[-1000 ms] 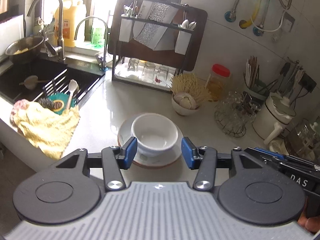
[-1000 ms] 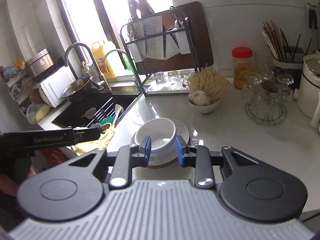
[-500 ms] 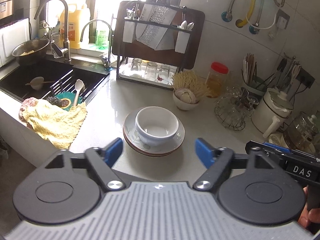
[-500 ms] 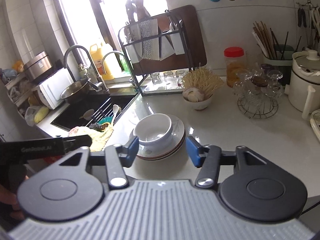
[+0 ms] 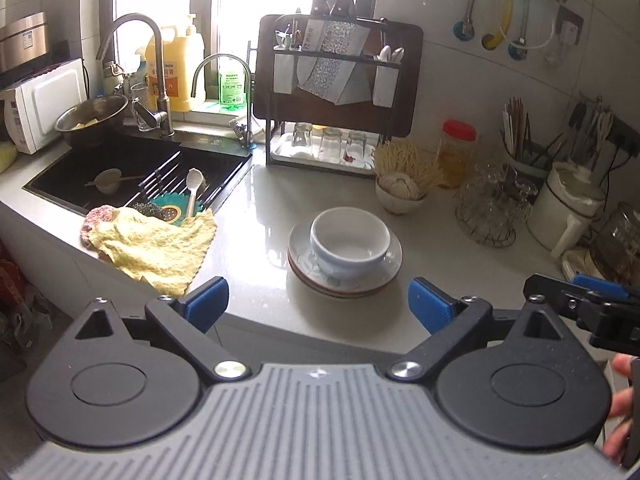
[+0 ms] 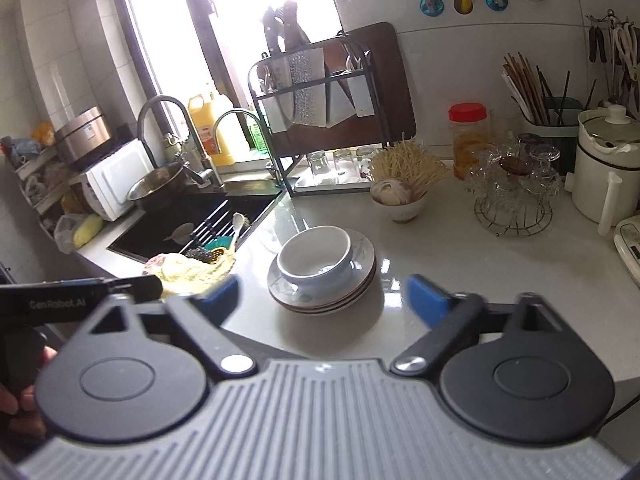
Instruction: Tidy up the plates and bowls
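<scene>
In the left wrist view the left gripper [image 5: 318, 300] has just been opening and now stands spread wide with nothing between its jaws, short of the bowl [image 5: 350, 246] that sits inside the top plate of a small stack [image 5: 345, 280] on the counter [image 5: 264, 208], near its front edge. In the right wrist view the right gripper [image 6: 322, 294] has likewise just been opening and is spread and empty (its pads are blurred), bowl [image 6: 316, 258] and plates [image 6: 324, 298] lying just beyond it. The stacking looks done and this reads as the let-go step; any next move calls for a fresh piece to fetch, though I see none loose on the counter.
</scene>
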Demonstrator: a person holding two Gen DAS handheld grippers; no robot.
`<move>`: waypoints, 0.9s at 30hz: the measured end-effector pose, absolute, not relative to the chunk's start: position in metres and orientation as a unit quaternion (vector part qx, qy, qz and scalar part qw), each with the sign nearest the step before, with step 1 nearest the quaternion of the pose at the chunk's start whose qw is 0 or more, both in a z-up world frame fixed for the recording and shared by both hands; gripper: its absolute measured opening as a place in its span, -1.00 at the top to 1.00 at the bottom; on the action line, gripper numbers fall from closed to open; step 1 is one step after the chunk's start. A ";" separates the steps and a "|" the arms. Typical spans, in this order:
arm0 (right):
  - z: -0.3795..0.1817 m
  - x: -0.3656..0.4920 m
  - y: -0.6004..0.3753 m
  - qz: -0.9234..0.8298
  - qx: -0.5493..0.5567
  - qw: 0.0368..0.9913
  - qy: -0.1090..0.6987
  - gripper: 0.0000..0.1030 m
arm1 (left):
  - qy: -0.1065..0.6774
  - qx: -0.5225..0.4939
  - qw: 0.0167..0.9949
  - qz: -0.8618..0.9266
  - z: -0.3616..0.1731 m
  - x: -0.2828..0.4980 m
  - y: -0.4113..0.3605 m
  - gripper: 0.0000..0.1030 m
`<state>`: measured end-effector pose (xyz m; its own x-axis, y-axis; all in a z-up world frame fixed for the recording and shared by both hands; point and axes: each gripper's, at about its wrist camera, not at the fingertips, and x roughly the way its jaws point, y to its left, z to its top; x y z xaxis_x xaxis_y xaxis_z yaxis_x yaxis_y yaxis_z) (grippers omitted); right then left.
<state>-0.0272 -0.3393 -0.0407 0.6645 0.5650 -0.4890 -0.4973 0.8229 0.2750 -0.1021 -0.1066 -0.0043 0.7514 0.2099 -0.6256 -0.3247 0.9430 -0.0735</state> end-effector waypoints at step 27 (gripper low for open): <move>-0.045 -0.039 -0.343 0.293 0.043 0.909 0.293 -1.00 | 0.336 -0.106 0.925 0.138 -0.012 -0.116 -0.117 -0.92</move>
<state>-0.0393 -0.3430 -0.0445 0.6576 0.5572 -0.5070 -0.5071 0.8251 0.2490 -0.1155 -0.1169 -0.0124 0.7356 0.1849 -0.6517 -0.3276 0.9391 -0.1034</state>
